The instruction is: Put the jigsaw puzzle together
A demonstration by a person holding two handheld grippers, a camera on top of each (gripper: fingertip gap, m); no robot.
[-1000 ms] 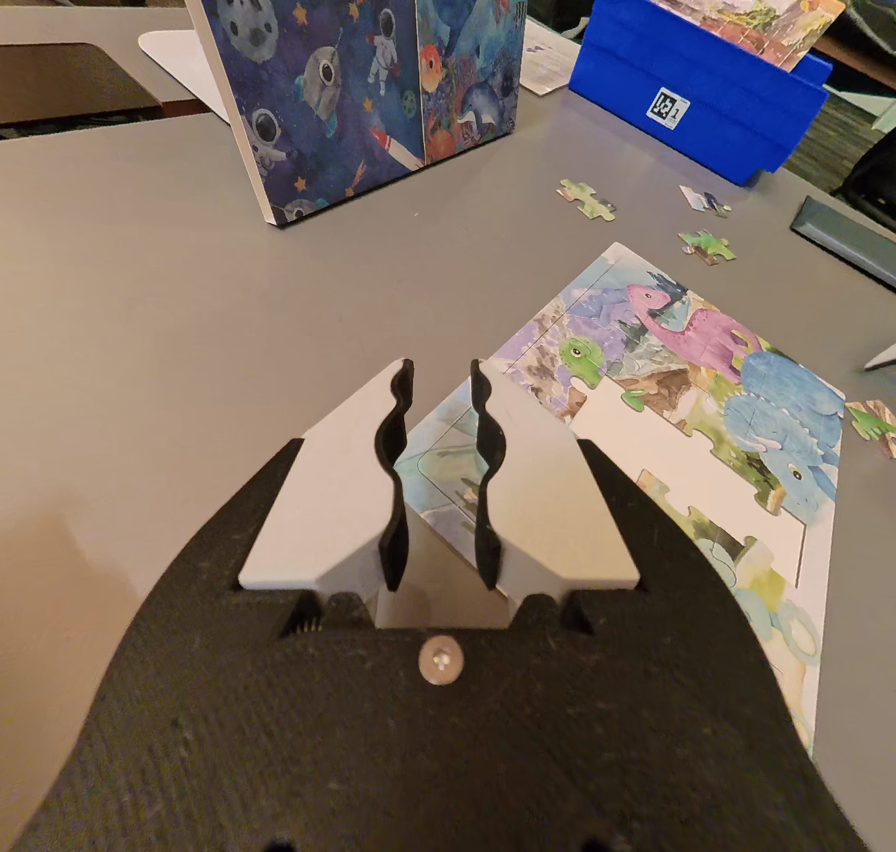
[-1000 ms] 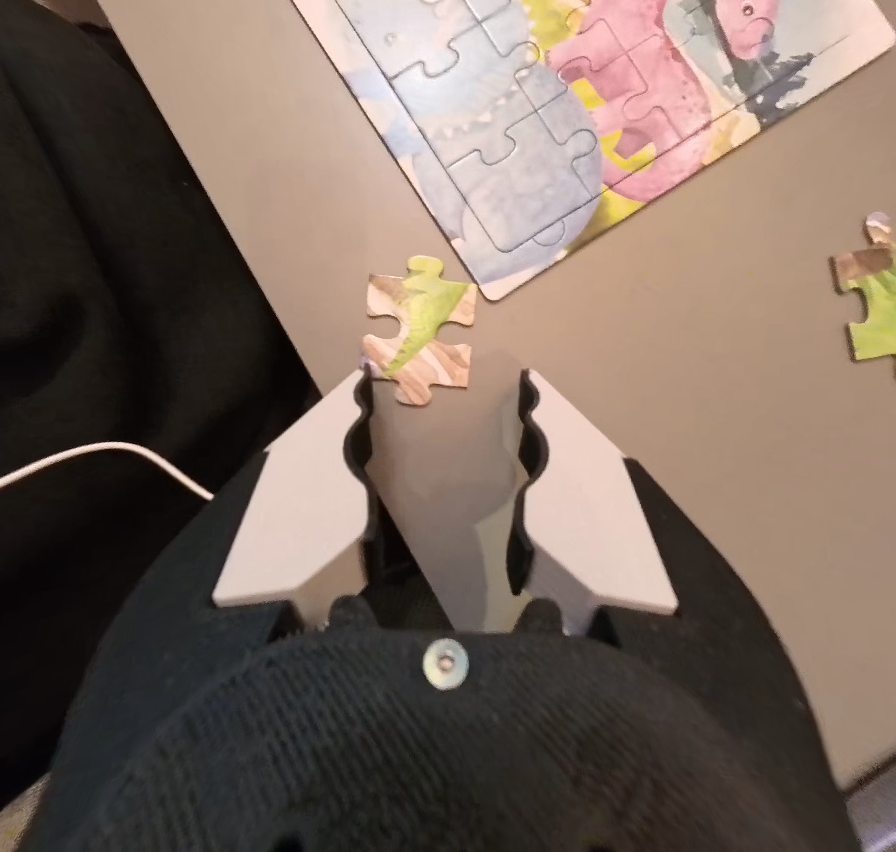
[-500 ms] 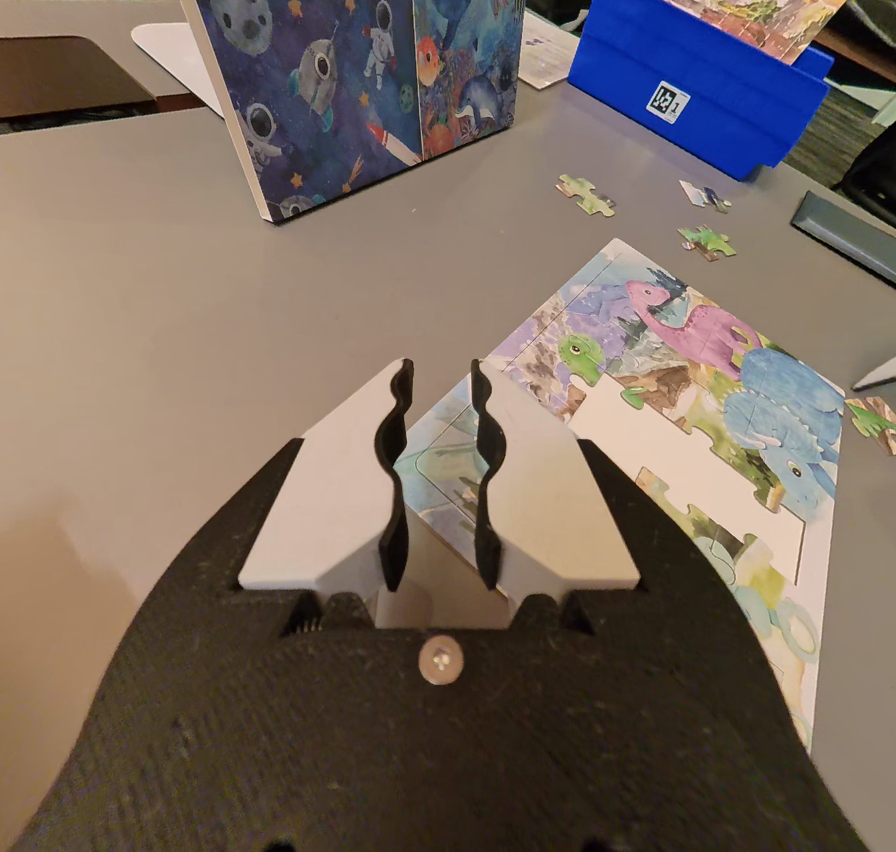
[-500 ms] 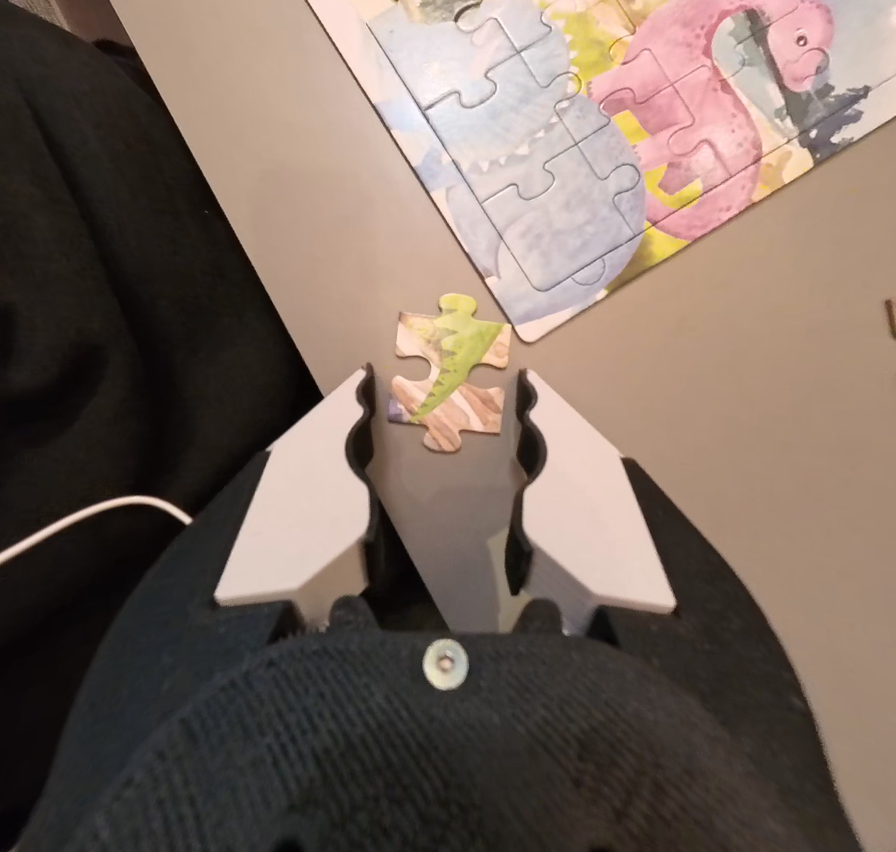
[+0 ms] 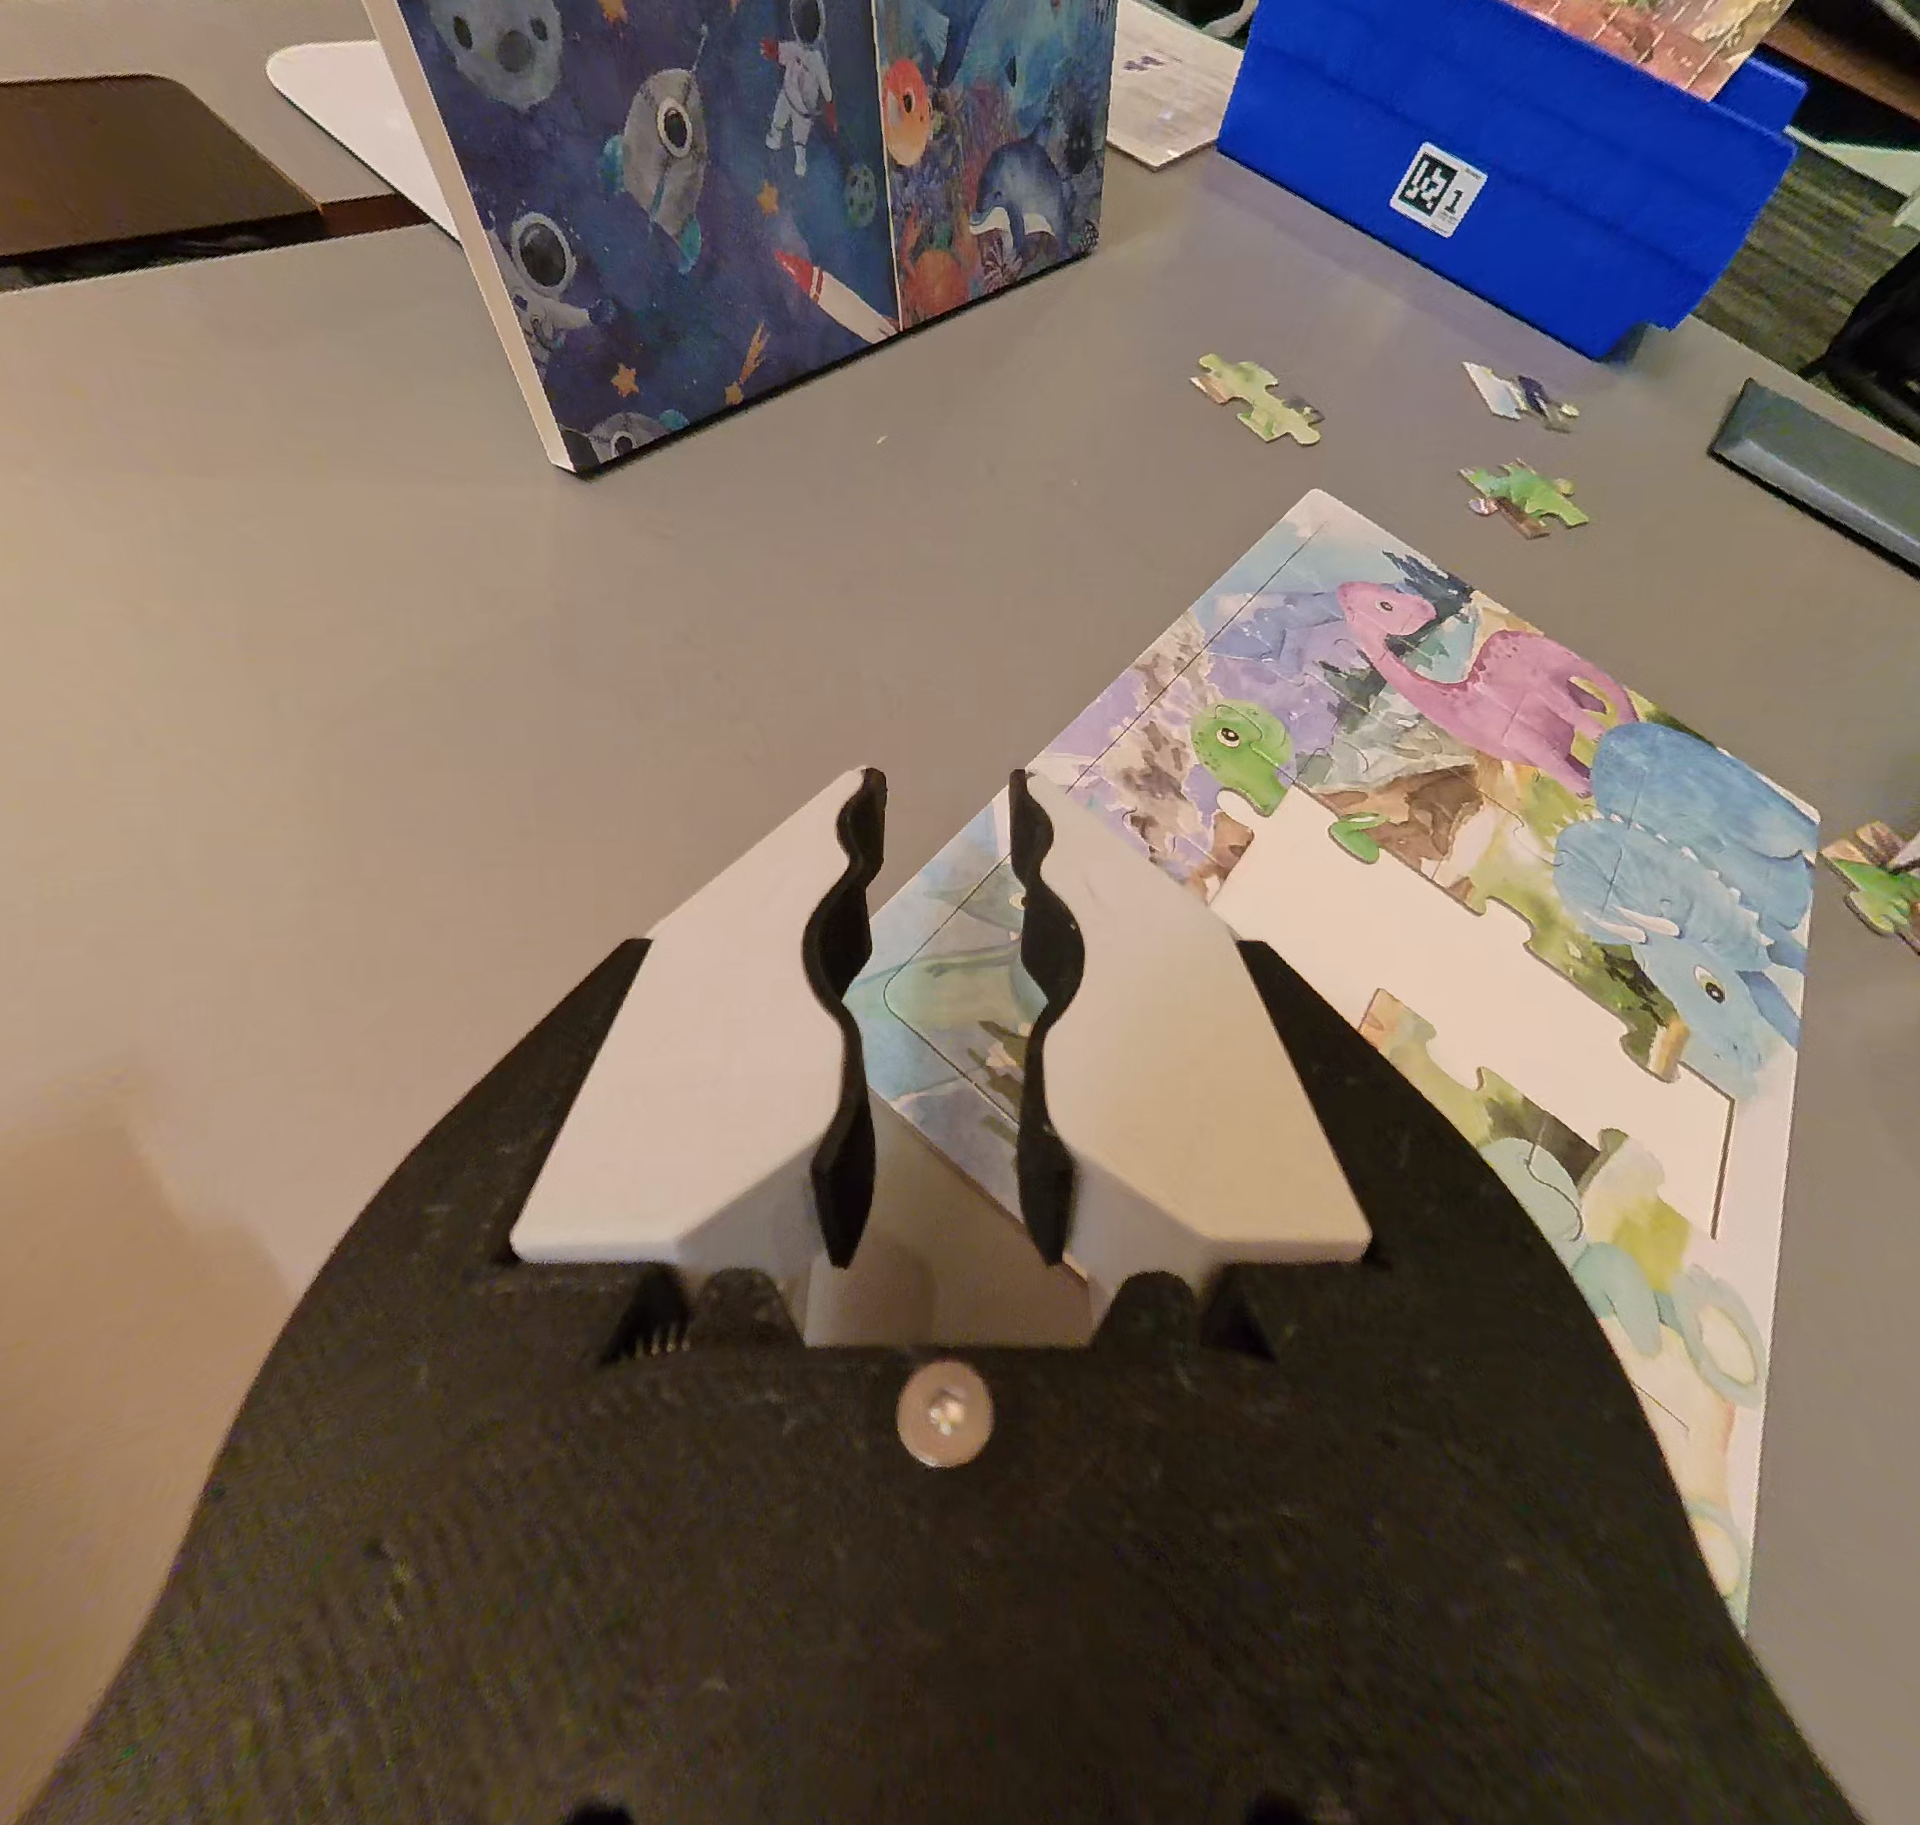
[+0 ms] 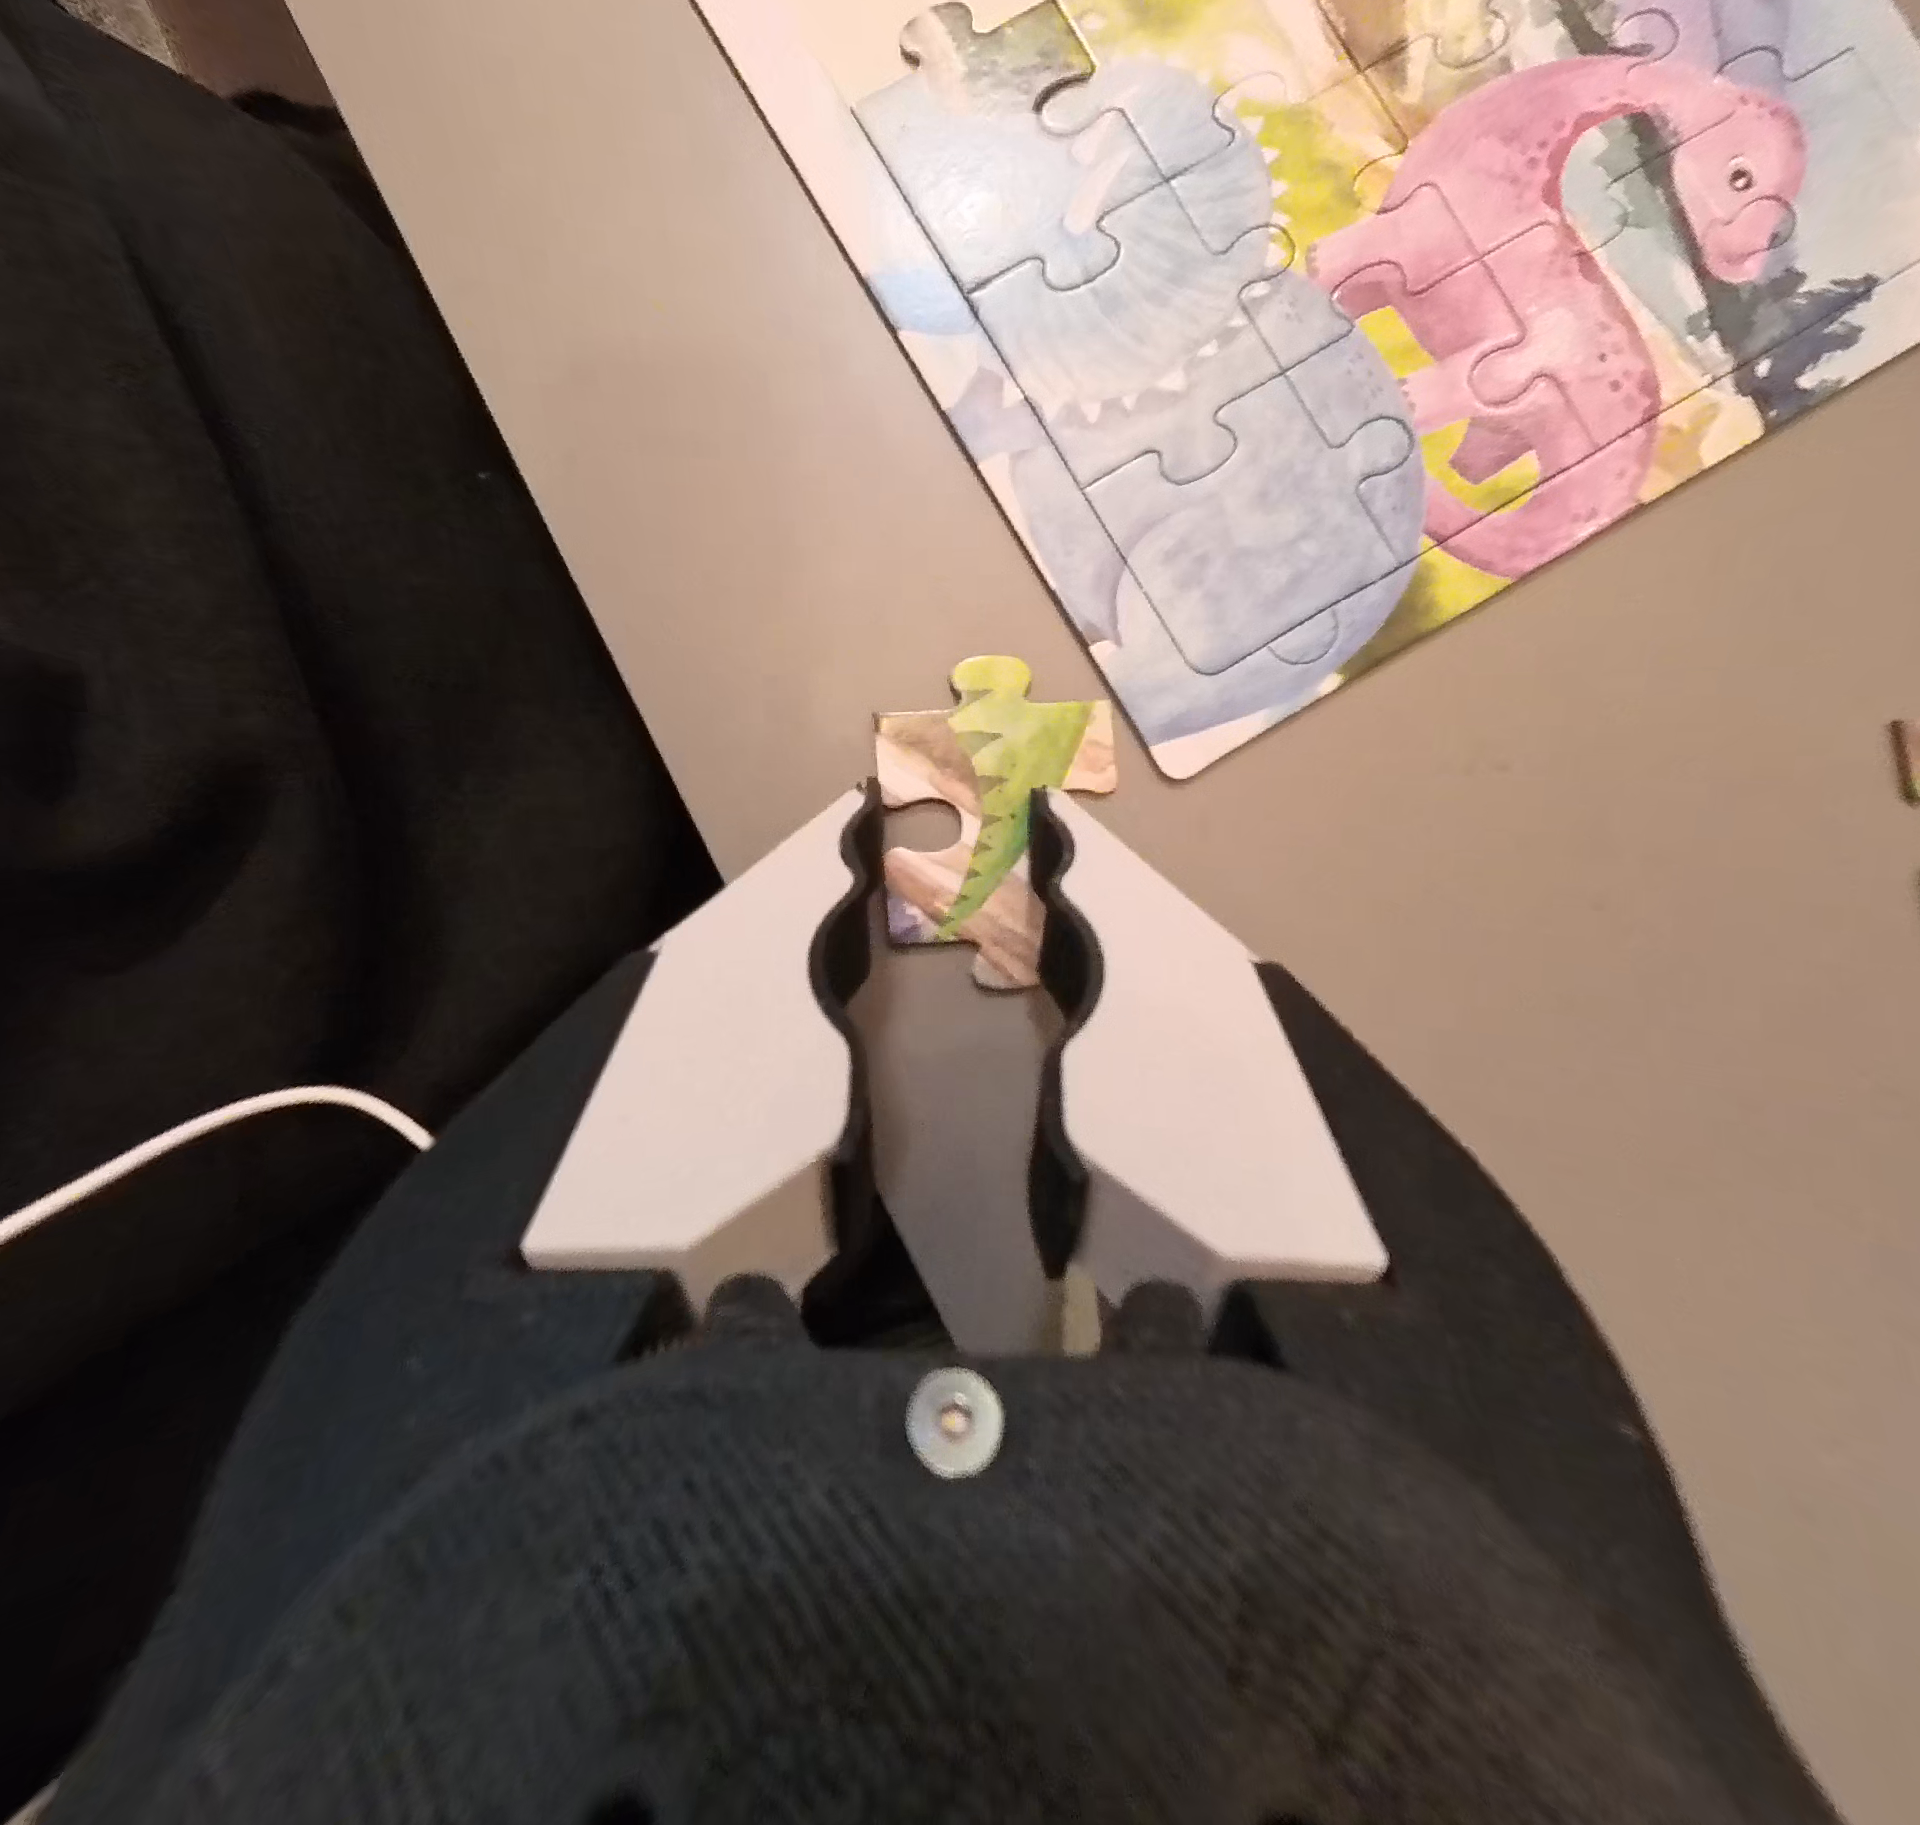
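The grey table [image 5: 416, 632] carries the whole work area. Its near edge runs close to the right gripper's working point, with a person's dark clothing [image 6: 260, 528] and a white cable [image 6: 208, 1141] just beyond it.

The jigsaw puzzle [image 5: 1403, 923] lies flat on the table, partly assembled. A bare white band across its middle shows that several places are unfilled. A picture box [image 5: 727, 165] and a blue bin [image 5: 1507, 113] stand well behind it.

The left gripper [image 5: 945, 788] hovers over the puzzle's near corner, jaws a narrow gap apart and holding nothing.

The right gripper [image 6: 956, 804] has its jaws on either side of a green-and-brown piece [image 6: 997, 747], which lies just beside the puzzle's corner. The right pad overlaps the piece's edge, and the view is blurred. Whether the jaws actually clamp the piece cannot be determined.

Three loose pieces [image 5: 1257, 399] [image 5: 1525, 497] [image 5: 1522, 393] lie beyond the puzzle's far corner.

Likely faults from this position:

- Off-centre grip. The piece is wider than the jaw gap at its far end, so closing could pinch one lobe only and the piece would probably pivot or drop on lifting
- Flat-piece slip. A thin piece flush on the table offers little edge, so the pads may ride over it and scrape it along
- Loss over the table edge. A push toward the person could send the piece off the table
- Board shift. Contact from either gripper could slide the puzzle and unseat joined pieces
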